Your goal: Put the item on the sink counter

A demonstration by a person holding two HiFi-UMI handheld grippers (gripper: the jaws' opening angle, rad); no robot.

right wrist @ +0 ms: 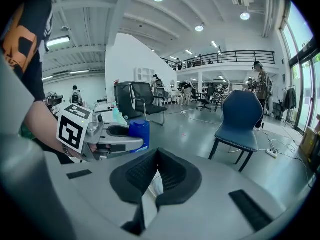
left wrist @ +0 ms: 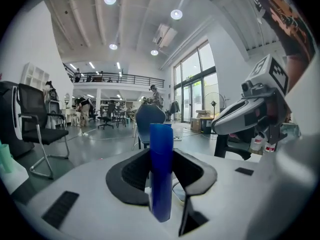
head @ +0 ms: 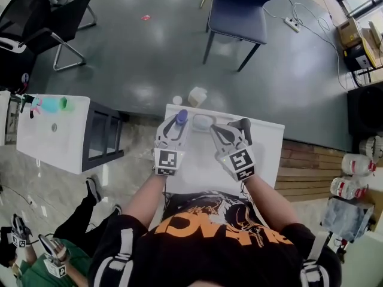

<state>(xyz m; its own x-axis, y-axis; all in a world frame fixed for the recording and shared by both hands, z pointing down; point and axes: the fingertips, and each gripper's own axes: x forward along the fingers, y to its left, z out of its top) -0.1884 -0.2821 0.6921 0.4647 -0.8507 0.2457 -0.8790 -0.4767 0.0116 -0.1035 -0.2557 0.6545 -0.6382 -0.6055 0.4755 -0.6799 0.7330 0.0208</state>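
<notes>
At the far left of the head view stands a second white counter [head: 54, 139] with a teal bottle [head: 51, 104] lying on its far end. Behind it, on the grey floor, are black chairs [head: 42, 23]. In the lower left corner another person [head: 72, 232] is partly in view.

In the middle, the person holds both grippers over the white sink counter [head: 266, 145]. The left gripper [head: 176, 126] is clamped on the item, a blue cylinder [left wrist: 161, 174]. In the left gripper view it stands upright between the two black pads, which press on it from both sides. The head view shows the item above the far left corner of the sink counter; I cannot tell if its lower end touches the surface. Just right of it lies a pale oval thing [head: 203, 122] (too unclear to name).

Beyond the counter edge, a white container [head: 197, 95] stands on the floor, and further back a blue chair [head: 242, 8].

The right gripper [right wrist: 156, 154] is beside the left one, near but apart. Its jaws are together at the tips and nothing is between them. Its view shows the left gripper with the blue item at the left side.

At the far right, white bottles [head: 353, 175] stand on the floor.
</notes>
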